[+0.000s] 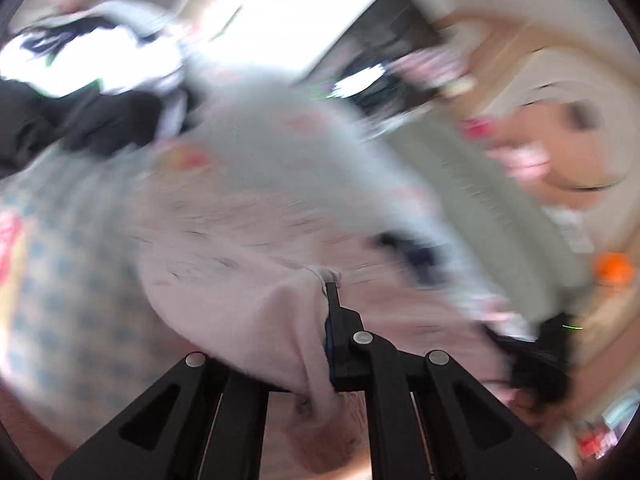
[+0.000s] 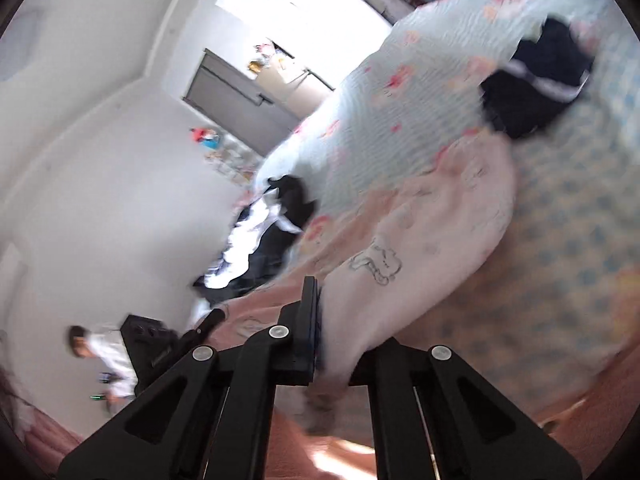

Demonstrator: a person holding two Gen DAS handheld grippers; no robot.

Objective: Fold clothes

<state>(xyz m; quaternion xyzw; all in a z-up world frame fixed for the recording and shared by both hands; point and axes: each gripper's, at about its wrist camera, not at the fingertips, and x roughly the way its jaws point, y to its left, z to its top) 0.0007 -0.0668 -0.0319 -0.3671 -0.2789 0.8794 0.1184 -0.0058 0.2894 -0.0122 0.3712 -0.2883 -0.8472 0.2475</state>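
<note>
A pale pink garment [image 1: 240, 248] with small line drawings hangs lifted between both grippers, above the bed. My left gripper [image 1: 326, 300] is shut on one edge of it; cloth drapes over the left finger. My right gripper [image 2: 318, 312] is shut on another edge of the same pink garment [image 2: 420, 240], which covers its right finger. The left wrist view is strongly blurred by motion. The other gripper [image 2: 160, 340] shows dark at the lower left of the right wrist view.
A light blue floral blanket [image 2: 400, 100] lies on a blue-and-yellow patterned sheet [image 2: 580, 220]. Dark and white clothes [image 2: 272, 220] are piled on the bed, with another dark garment [image 2: 536, 76] farther off. White walls and a bright window [image 2: 304, 12] lie behind.
</note>
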